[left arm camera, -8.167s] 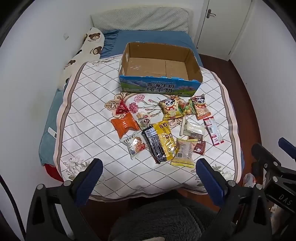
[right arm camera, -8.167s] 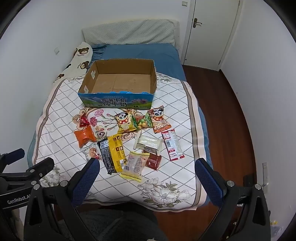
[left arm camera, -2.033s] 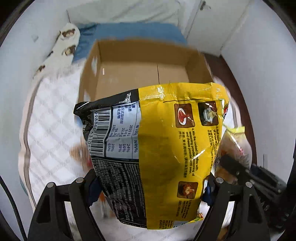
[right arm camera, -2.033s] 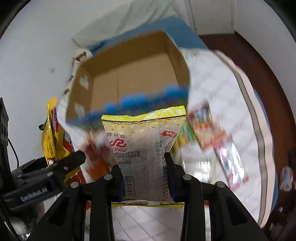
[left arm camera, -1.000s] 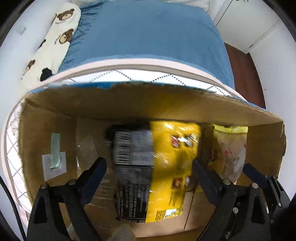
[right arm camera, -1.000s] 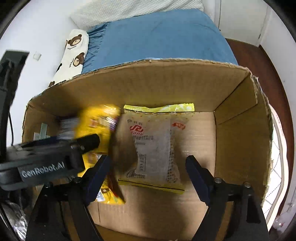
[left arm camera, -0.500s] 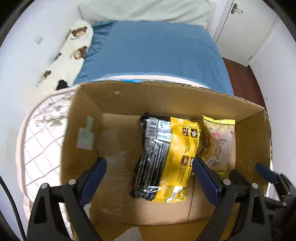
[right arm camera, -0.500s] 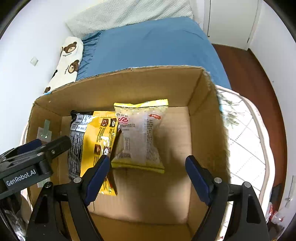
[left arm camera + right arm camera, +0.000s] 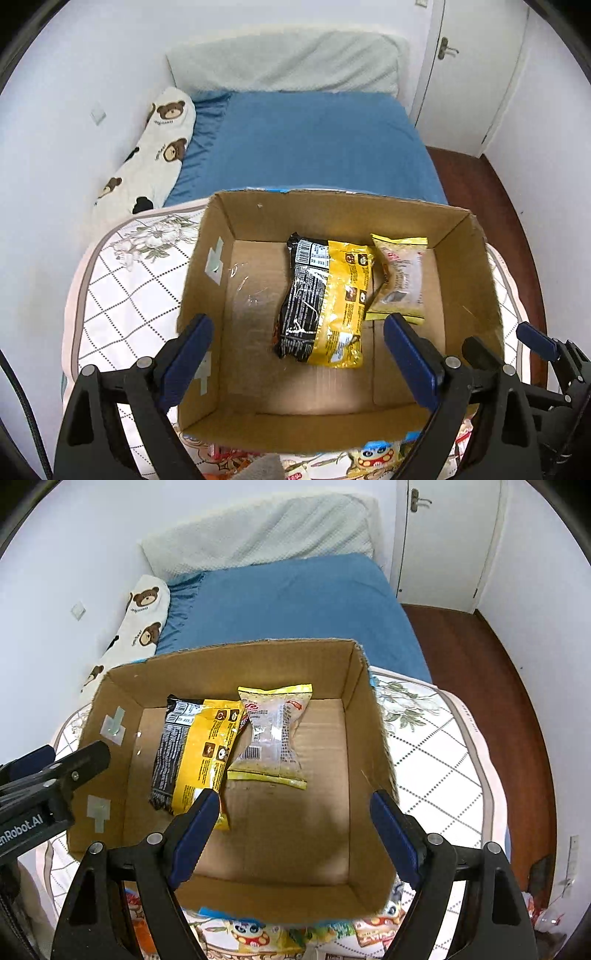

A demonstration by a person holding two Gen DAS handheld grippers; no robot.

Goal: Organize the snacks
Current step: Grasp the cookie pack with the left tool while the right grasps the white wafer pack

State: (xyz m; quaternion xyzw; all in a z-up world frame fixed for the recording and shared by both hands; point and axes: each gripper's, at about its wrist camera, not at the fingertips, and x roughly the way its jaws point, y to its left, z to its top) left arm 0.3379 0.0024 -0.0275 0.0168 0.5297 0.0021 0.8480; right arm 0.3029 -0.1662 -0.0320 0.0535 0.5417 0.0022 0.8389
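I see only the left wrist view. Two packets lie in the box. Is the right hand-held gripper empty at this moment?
Observer: Yes. The right wrist view shows the right hand-held gripper open above the box, with nothing between its fingers.
Operator: Which snacks wait in front of the box? My view shows only scraps of them.
Observer: A panda packet lies near the middle of the front wall.
Operator: Is there something beside it?
Observer: An orange packet lies to its left, partly hidden by the gripper.
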